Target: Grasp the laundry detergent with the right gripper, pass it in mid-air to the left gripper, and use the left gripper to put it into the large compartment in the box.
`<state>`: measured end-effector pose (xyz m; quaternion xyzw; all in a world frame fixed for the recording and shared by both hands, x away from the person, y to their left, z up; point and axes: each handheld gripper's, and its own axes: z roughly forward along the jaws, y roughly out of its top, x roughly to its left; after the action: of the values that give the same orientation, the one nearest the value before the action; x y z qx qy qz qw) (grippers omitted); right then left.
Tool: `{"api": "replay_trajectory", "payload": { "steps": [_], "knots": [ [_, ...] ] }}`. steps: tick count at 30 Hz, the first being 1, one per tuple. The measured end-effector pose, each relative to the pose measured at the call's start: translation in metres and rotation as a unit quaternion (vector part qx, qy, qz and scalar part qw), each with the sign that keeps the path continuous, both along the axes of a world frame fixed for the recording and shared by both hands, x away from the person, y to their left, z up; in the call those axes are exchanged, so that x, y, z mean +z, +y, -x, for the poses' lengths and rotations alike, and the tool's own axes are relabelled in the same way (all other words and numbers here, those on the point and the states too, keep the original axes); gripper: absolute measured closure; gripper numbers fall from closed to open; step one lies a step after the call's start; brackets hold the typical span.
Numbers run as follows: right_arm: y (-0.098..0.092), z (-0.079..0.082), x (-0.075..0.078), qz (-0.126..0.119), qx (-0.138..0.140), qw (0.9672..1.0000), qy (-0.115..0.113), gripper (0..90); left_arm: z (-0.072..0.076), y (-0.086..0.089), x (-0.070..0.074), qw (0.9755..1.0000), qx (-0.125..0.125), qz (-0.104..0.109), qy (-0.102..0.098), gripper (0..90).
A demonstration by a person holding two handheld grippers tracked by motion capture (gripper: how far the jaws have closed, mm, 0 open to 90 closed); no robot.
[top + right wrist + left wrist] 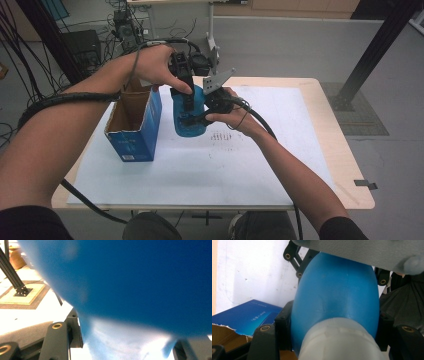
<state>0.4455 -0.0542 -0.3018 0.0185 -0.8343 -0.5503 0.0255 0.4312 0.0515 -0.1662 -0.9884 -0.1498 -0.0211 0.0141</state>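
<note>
A blue rubber bulb [181,121] with a whitish neck is held in the air over the white sheet, between both grippers. My left gripper [187,102] comes down on it from above and is shut on it. In the left gripper view the bulb [337,295] bulges between the two black jaws, white neck nearest the camera. My right gripper [198,119] reaches in from the right and is shut on the bulb's lower part. Up close in the right gripper view, the bulb [140,277] is blurred, with a jaw on either side.
An open blue cardboard box [135,135] stands on the table's left, just left of the bulb; its torn flap [244,317] is in the left gripper view. A white sheet [240,165] covers the wooden table [327,105]. A black frame post [370,50] stands on the floor at right.
</note>
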Motion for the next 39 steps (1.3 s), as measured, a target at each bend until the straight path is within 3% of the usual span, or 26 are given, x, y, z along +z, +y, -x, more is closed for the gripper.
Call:
{"api": "replay_trajectory", "payload": {
  "steps": [39],
  "knots": [
    [-0.0011, 0.0002, 0.0008, 0.0, 0.006, 1.0, 0.005, 40.0, -0.0007, -0.0008, 0.0012, 0.9999, 0.01, 0.0, 0.012, 36.9]
  ]
}}
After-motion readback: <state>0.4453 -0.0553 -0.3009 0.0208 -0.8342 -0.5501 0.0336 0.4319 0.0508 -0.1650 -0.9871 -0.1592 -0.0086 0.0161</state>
